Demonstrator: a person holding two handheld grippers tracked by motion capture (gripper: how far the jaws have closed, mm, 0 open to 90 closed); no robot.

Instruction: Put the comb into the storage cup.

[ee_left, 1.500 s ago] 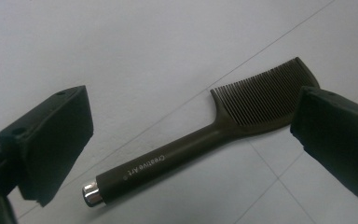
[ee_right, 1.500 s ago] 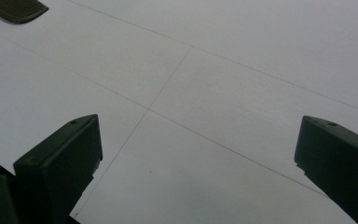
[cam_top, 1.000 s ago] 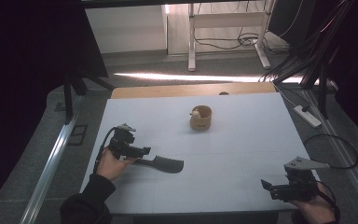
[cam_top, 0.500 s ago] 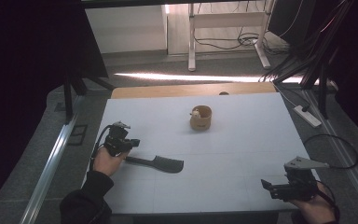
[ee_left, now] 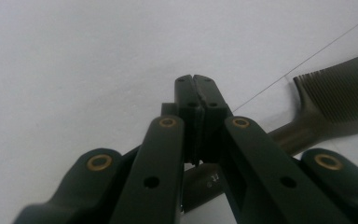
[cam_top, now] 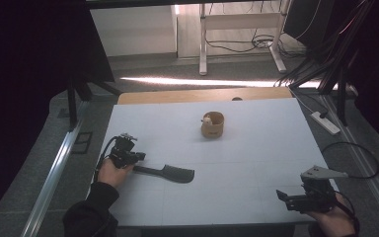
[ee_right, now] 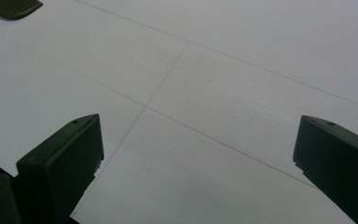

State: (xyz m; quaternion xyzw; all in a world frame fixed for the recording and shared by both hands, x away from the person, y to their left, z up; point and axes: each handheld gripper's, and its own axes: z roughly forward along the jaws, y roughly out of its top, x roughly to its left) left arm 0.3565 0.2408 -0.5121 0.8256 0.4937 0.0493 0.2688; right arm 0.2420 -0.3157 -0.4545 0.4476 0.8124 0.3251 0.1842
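A dark comb (cam_top: 170, 173) lies flat on the white table (cam_top: 256, 148), left of centre, its handle pointing left. My left gripper (cam_top: 139, 157) sits at the handle's end, held by a hand. In the left gripper view its jaws (ee_left: 195, 80) meet tip to tip just above the comb's handle (ee_left: 286, 135), and I see nothing between the tips. The toothed head (ee_left: 340, 100) lies off to the right. My right gripper (cam_top: 281, 196) rests near the front right corner, jaws wide apart (ee_right: 198, 126) over bare table.
A small round wooden cup (cam_top: 212, 125) with a pale item inside stands mid-table toward the back. A power strip (cam_top: 324, 122) and cables lie off the right edge. The comb's tip (ee_right: 9, 7) shows in the right gripper view.
My left gripper has slid a little to the left along the handle, uncovering more of it. The comb has stayed put. The right gripper has not moved.
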